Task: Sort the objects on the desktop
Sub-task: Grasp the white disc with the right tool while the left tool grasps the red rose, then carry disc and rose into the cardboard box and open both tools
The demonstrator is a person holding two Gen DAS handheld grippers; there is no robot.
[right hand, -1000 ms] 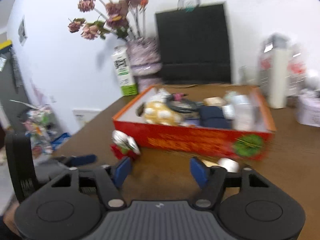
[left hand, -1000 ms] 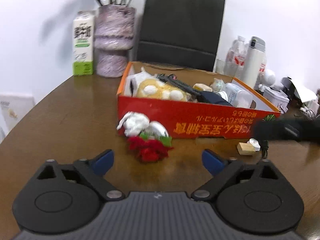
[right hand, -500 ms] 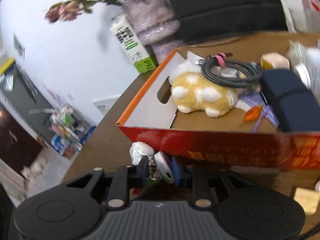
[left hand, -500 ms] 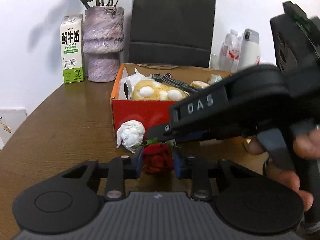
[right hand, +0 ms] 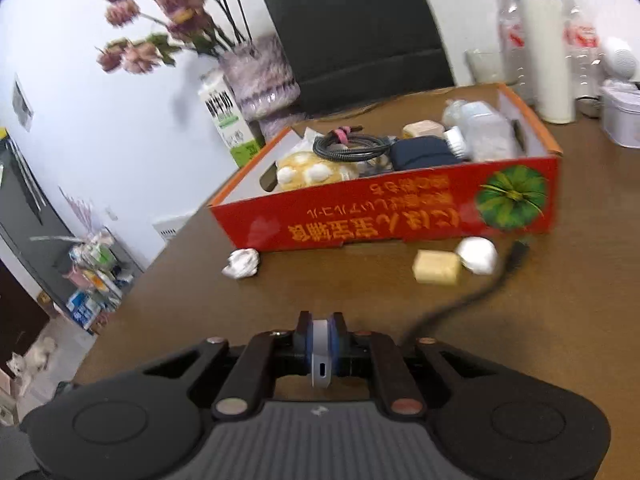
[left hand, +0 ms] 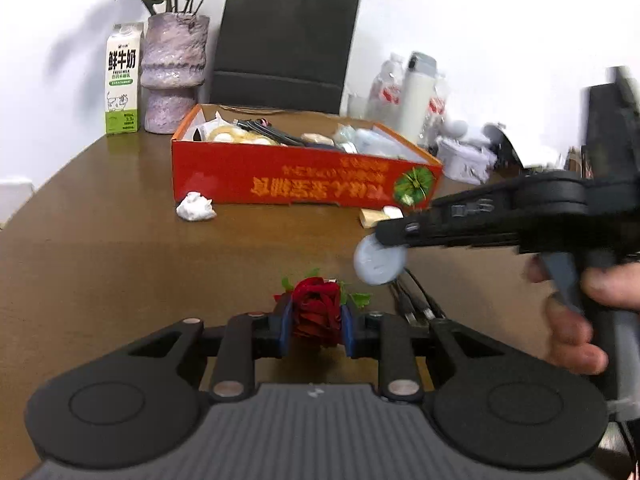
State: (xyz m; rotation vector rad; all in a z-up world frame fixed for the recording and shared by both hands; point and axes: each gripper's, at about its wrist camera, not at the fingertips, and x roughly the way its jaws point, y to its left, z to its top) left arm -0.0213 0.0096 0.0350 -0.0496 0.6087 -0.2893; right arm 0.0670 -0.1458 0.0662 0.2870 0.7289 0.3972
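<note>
Above the brown table (left hand: 100, 248), the left gripper (left hand: 313, 322) is closing on a red rose (left hand: 316, 308); the right gripper (right hand: 323, 342) pinches a white disc (right hand: 321, 354) edge-on. Both sit short of the red box (right hand: 400, 216).

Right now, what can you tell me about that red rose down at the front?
The red rose looks artificial, perhaps fabric: a deep red bloom of layered petals with a few green leaves sticking out around it. It sits upright between the blue pads of the left gripper, whose jaws are closing on its sides, so it appears held just above the brown table. No stem is visible. A pale round disc, carried by the right gripper, hangs nearby without touching it.
</note>
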